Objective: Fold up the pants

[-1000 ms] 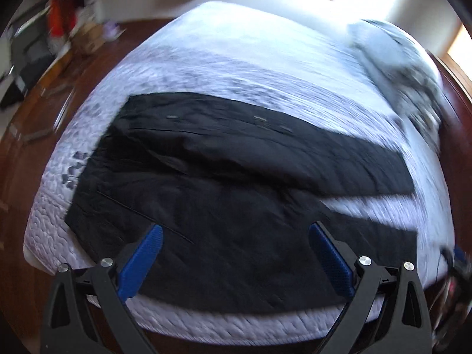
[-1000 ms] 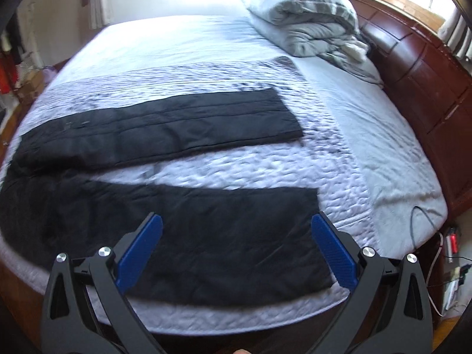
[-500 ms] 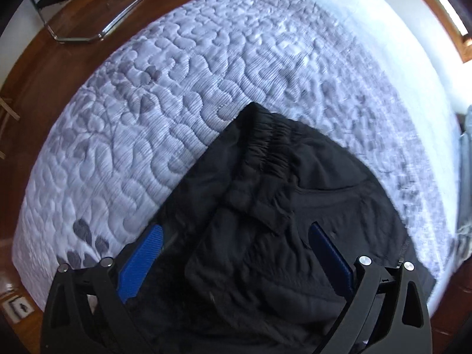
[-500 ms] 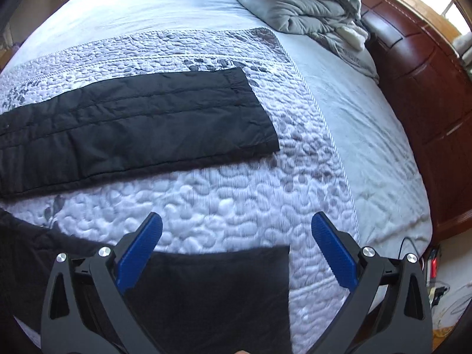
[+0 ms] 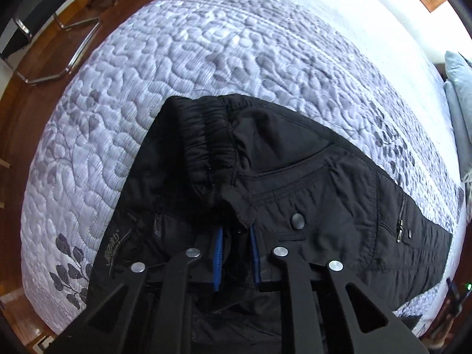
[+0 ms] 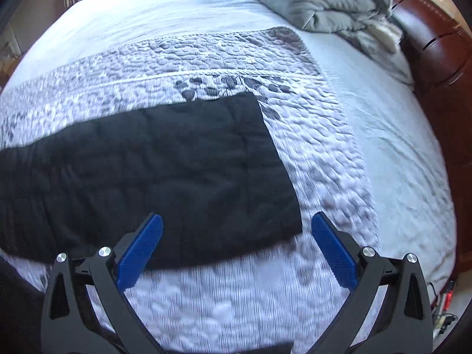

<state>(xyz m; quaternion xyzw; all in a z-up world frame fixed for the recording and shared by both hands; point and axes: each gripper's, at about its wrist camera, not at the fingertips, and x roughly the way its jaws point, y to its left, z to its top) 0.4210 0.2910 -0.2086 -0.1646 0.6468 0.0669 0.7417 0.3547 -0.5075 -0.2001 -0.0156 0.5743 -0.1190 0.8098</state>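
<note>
On pants (image 5: 295,183), left tool (image 5: 236,233) clamped.

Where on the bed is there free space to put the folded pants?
Bare white sheet lies between the quilted runner and the headboard. The rumpled duvet crowds the head; the pants cover the runner's middle.

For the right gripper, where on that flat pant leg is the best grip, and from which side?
Probably the hem corner of the pant leg, approached from the near bed edge. That corner lies flat, just ahead of the open right gripper, with bare quilt beside it.
</note>
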